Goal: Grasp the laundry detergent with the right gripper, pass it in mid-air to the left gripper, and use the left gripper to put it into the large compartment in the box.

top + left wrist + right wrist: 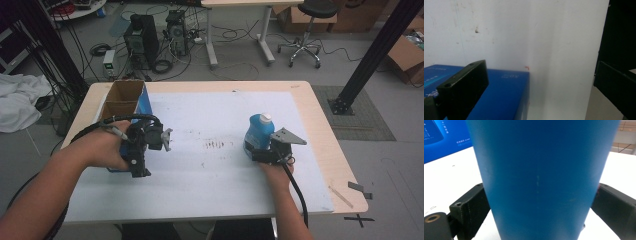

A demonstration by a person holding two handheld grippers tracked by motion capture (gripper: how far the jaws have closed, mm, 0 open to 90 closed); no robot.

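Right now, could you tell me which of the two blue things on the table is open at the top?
The blue box by the left hand-held gripper; the bottle has a white cap.

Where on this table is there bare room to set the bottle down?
The widest free patch is the white mat between the box and the bottle, marked only by small stains. The mat's near strip in front of both hands is bare too, as is its far right corner. The left edge is crowded: the box and the left claw sit there.
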